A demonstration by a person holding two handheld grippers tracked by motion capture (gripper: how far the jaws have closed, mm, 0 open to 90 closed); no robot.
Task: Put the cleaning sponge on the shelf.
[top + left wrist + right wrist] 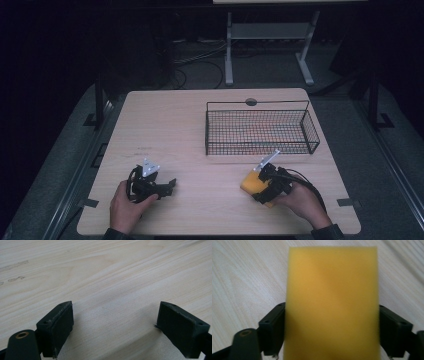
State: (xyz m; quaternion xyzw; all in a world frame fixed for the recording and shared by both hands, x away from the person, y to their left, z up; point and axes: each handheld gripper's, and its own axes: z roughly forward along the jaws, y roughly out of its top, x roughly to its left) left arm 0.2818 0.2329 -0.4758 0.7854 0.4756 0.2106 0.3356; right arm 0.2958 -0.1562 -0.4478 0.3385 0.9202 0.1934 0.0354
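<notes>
Grasping yellow sponge (pixel 332 302), right gripper (pixel 263 176) near wire basket (pixel 310 131); left gripper (pixel 170 185) released.

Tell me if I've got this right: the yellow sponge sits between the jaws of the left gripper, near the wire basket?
Not quite: the yellow sponge sits between the jaws of the right gripper, as the right gripper view shows. It does lie near the wire basket.

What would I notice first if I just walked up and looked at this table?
Probably the bright yellow sponge near the table's front right corner, sitting right between the two black jaws of the right claw, which touch its sides. Next, the black wire basket standing behind it at the far right of the pale wooden table. The left claw waits open over bare wood at the front left.
</notes>
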